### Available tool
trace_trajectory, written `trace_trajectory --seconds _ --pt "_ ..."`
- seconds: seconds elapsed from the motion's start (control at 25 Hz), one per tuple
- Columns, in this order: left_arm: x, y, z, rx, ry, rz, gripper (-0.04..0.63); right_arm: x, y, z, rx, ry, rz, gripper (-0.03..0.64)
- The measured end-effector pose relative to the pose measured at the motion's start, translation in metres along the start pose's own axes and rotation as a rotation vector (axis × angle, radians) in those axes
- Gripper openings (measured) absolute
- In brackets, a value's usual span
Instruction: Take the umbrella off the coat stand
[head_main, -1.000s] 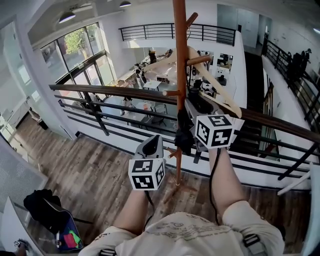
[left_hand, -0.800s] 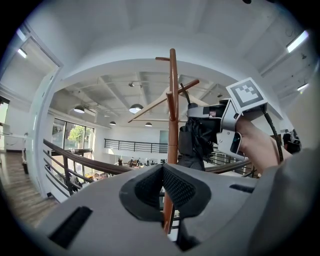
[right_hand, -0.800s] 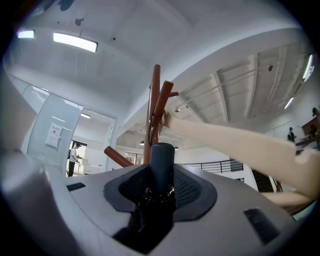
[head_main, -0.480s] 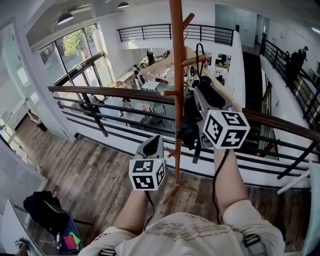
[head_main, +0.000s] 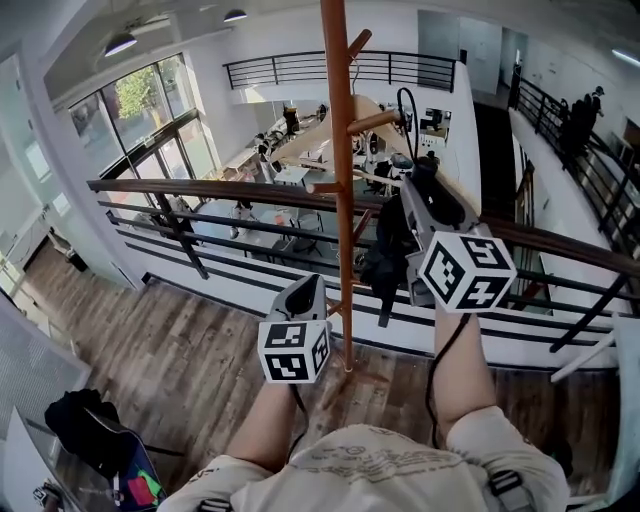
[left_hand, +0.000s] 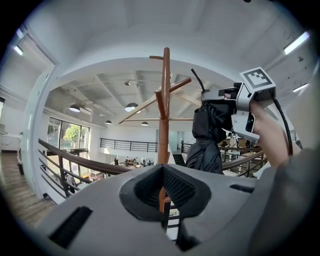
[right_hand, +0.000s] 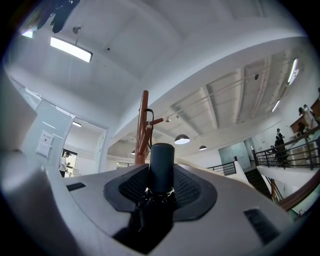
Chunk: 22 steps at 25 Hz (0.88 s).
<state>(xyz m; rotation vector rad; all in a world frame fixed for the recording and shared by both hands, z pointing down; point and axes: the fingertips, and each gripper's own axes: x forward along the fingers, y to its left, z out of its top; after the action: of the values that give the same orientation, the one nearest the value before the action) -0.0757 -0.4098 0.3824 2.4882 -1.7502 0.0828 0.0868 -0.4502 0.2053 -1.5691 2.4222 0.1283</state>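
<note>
A brown wooden coat stand rises in front of me, with short pegs near its top. A folded black umbrella hangs just right of the pole. My right gripper is shut on its dark round handle, tilted upward. The umbrella's thin black strap loops up beside the tip of a peg; I cannot tell if it still hangs on it. My left gripper is lower, left of the pole, shut and holding nothing. The left gripper view shows the stand, the umbrella and the right gripper.
A dark wooden handrail with black bars runs across behind the stand, with a drop to a lower floor beyond. A black bag lies on the wood floor at bottom left. People stand on the far right walkway.
My right gripper has risen and moved a little right with the umbrella, and the strap loop now shows by the peg. The left gripper has stayed in place.
</note>
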Motion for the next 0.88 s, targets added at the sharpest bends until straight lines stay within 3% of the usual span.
trace_trajectory --seconds 0.88 --pt "-0.003 -0.015 0.006 -0.011 -0.021 -0.01 0.005 -0.064 0.02 -0.1 0.05 0.149 0.057 0.146"
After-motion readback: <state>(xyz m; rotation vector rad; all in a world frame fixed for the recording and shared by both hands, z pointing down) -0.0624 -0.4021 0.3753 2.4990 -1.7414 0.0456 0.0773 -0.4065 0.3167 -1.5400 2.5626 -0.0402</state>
